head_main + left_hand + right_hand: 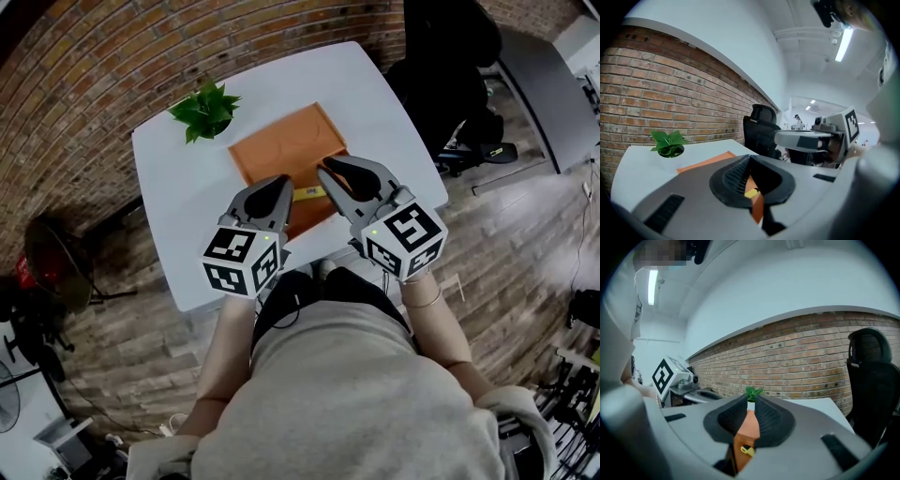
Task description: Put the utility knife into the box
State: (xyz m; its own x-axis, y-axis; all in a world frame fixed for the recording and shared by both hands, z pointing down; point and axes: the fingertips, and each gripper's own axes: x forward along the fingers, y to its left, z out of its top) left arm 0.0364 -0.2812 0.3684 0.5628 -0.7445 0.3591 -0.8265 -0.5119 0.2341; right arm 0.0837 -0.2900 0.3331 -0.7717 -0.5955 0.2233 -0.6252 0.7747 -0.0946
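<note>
The head view alone shows the whole layout. The yellow knife (309, 192) lies on the orange box (281, 145), toward its near side, between my left gripper (283, 181) and my right gripper (324, 170). The box sits on the white table (178, 187). From there I cannot tell whether the knife touches my right jaw.

My own two views catch only a yellow scrap of the knife below the pads, against the orange. The left gripper view shows my left jaws met at the tips, with nothing between them. The right gripper view shows my right jaws a narrow slit apart, gripping nothing, with the plant (752, 392) framed in the slit.

The only marking I can make out is the black-and-white square patterns on the marker cubes (242, 258).
</note>
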